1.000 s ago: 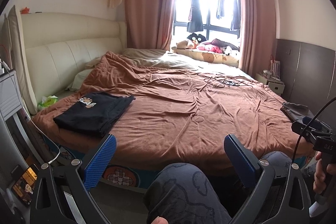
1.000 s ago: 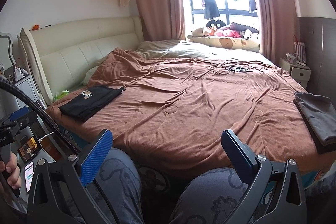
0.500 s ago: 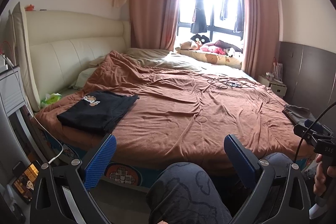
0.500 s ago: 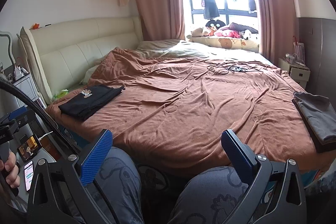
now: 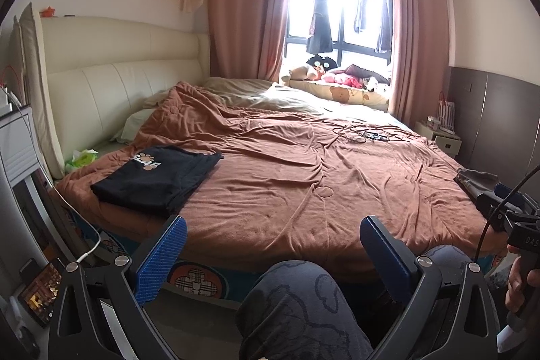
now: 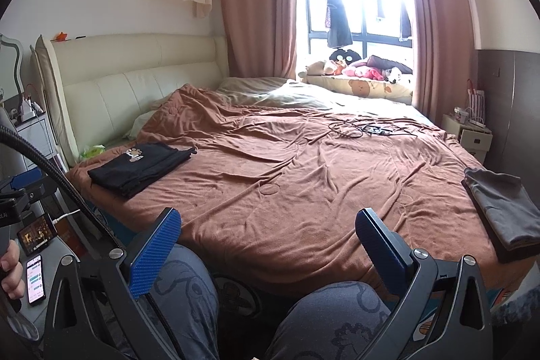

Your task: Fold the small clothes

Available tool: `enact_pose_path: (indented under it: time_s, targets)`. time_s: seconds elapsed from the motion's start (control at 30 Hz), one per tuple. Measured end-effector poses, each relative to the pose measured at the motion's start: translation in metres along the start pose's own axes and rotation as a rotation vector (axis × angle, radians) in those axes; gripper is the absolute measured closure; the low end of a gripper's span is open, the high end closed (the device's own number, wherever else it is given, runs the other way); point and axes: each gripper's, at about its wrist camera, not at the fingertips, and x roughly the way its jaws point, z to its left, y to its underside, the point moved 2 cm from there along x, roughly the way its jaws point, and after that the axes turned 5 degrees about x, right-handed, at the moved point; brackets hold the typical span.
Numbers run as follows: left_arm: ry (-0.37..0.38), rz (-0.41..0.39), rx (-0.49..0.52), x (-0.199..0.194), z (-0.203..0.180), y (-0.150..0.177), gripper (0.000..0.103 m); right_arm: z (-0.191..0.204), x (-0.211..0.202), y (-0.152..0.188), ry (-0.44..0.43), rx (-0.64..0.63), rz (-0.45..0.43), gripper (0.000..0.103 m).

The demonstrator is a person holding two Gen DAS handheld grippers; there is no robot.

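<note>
Black T-shirt [image 5: 158, 177] with a paw-print graphic lies folded flat on the near-left corner of the brown blanket [image 5: 303, 177], close to the cream padded headboard [image 5: 111, 83]. Same garment in the right wrist view [image 6: 141, 166], same corner. A second folded pile, grey clothes [image 6: 503, 208], sits at the right edge of the blanket, well apart from the black one; in the left wrist view only a sliver of it shows [image 5: 476, 179].

Left gripper [image 5: 271, 245]: jaws wide apart, blue pads empty, held low in front of the bed's near edge, above the person's knee [image 5: 300, 302] in patterned grey trousers. Touching no cloth.

Right gripper [image 6: 268, 235]: jaws also wide apart, nothing between them, held above both knees and facing the middle of the blanket. Its body also appears at the right edge of the left wrist view, gripped by the right hand [image 5: 519, 285].

The left hand [image 6: 10, 272] shows at the left edge of the right wrist view, around a handle.

Other items: tangle of black cables [image 5: 361, 134] on the far part of the blanket; plush toys [image 6: 357, 66] along the window sill; pink curtains [image 5: 246, 9] either side; a lit phone [image 6: 35, 279] beside the bed at lower left; green packet [image 5: 82, 157] by the headboard.
</note>
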Motion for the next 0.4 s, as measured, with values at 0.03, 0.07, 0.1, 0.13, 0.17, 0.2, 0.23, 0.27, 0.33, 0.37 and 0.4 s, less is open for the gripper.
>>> enact_pose_path:
  time_s: [0.03,0.07,0.1,0.13,0.17,0.2,0.23,0.27,0.33,0.37,0.4]
  targets:
    - [0.0,-0.003,0.0,0.001,0.0,0.0,0.0,-0.001,0.001,0.001,-0.001,0.005,0.004,0.0]
    - [-0.012,-0.005,-0.001,0.001,0.001,0.0,0.0,-0.003,0.004,0.002,-0.004,0.011,0.009,0.0]
    - [-0.028,-0.005,-0.005,0.001,0.002,0.0,0.0,-0.005,0.005,0.003,-0.006,0.02,0.013,0.0]
    - [-0.03,-0.005,-0.012,0.001,0.004,0.0,0.0,-0.007,0.006,0.003,-0.006,0.031,0.018,0.0]
    - [-0.019,-0.005,-0.019,0.001,0.006,0.0,0.0,-0.009,0.007,0.003,-0.005,0.042,0.023,0.0]
    - [-0.008,-0.003,-0.024,0.002,0.007,0.001,0.0,-0.011,0.008,0.004,-0.006,0.05,0.028,0.0]
    - [-0.007,-0.001,-0.026,0.002,0.008,0.001,0.0,-0.012,0.009,0.003,-0.007,0.057,0.033,0.0]
    - [-0.01,-0.003,-0.023,0.001,0.008,0.002,0.0,-0.012,0.008,0.001,-0.006,0.059,0.035,0.0]
    - [-0.009,-0.013,-0.015,-0.001,0.007,0.002,0.0,-0.012,0.006,-0.001,-0.004,0.064,0.031,0.0]
    - [-0.011,-0.018,-0.013,-0.003,0.007,0.002,0.0,-0.012,0.005,-0.002,-0.006,0.066,0.029,0.0]
    - [-0.013,-0.024,-0.011,-0.004,0.007,0.002,0.0,-0.012,0.004,-0.002,-0.007,0.066,0.027,0.0]
